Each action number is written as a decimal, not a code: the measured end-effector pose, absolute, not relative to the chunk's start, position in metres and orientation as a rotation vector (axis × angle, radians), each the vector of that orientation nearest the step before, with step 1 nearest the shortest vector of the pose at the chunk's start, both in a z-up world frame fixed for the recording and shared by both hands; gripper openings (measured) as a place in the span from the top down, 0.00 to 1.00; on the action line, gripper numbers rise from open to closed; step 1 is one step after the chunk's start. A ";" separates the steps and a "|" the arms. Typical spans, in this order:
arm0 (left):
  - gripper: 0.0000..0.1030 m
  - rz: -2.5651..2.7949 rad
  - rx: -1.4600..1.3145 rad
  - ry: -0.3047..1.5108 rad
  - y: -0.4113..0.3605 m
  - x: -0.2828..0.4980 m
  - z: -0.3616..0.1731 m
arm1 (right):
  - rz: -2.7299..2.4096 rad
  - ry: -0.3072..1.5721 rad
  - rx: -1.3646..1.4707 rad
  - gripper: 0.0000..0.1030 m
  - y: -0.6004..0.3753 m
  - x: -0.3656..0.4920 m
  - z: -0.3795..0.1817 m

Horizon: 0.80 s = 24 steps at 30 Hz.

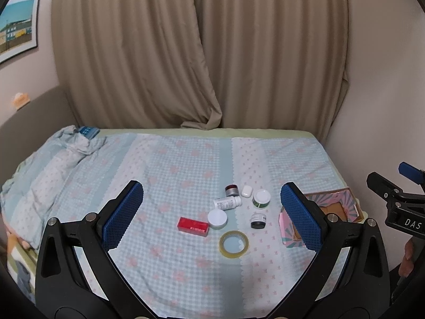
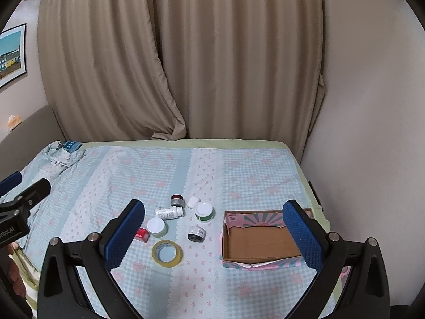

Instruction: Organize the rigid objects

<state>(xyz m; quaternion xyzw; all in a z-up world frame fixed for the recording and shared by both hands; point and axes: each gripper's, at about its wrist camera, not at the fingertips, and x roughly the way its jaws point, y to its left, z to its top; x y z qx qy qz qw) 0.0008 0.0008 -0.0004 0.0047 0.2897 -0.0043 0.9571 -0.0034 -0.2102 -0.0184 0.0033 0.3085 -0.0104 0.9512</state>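
Small rigid items lie clustered on the bed: a red box (image 1: 193, 226) (image 2: 142, 234), a tape roll (image 1: 233, 244) (image 2: 167, 253), a white-lidded jar (image 1: 217, 218) (image 2: 157, 226), a lying pill bottle (image 1: 227, 203) (image 2: 169, 212), a silver jar (image 1: 231, 190) (image 2: 177, 200), a white earbud case (image 1: 246, 191) (image 2: 193, 202), a green jar (image 1: 261, 198) (image 2: 204, 211) and a black jar (image 1: 258, 220) (image 2: 196, 232). An empty cardboard box (image 2: 260, 239) (image 1: 334, 210) sits to their right. My left gripper (image 1: 212, 212) and right gripper (image 2: 215, 234) are open, empty, above the bed's near side.
The bed has a blue and pink checked cover (image 1: 186, 159). A crumpled blanket (image 1: 53, 164) lies at the left. Beige curtains (image 1: 199, 53) hang behind, a wall (image 2: 372, 133) stands at the right.
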 end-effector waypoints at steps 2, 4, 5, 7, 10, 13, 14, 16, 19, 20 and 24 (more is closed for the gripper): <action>0.00 -0.004 0.009 0.589 0.001 0.002 -0.001 | -0.018 0.618 -0.002 0.00 -0.209 -0.003 -0.019; 0.00 -0.003 0.007 0.590 0.003 0.002 -0.001 | -0.012 0.618 -0.004 0.00 -0.208 -0.001 -0.021; 0.00 -0.003 0.004 0.591 0.004 0.003 -0.001 | -0.010 0.617 -0.003 0.00 -0.207 -0.002 -0.022; 0.00 -0.002 -0.003 0.591 0.006 0.004 0.000 | -0.005 0.619 -0.005 0.00 -0.207 0.000 -0.024; 0.00 0.001 -0.013 0.591 0.011 0.004 0.000 | -0.005 0.616 -0.008 0.00 -0.206 -0.001 -0.026; 0.00 0.003 -0.016 0.593 0.012 0.006 0.000 | -0.007 0.615 -0.008 0.00 -0.205 -0.002 -0.027; 0.00 0.003 -0.016 0.592 0.013 0.005 0.000 | -0.008 0.616 -0.009 0.00 -0.205 -0.002 -0.027; 0.00 0.003 -0.016 0.591 0.014 0.006 0.000 | -0.006 0.618 -0.005 0.00 -0.205 -0.001 -0.028; 0.00 0.004 -0.020 0.588 0.015 0.006 -0.001 | 0.001 0.614 -0.006 0.00 -0.205 -0.006 -0.030; 0.00 0.004 -0.022 0.588 0.015 0.006 -0.001 | 0.003 0.613 -0.009 0.00 -0.204 -0.004 -0.030; 0.00 0.007 -0.032 0.589 0.018 0.005 -0.002 | 0.003 0.607 -0.012 0.00 -0.203 -0.007 -0.032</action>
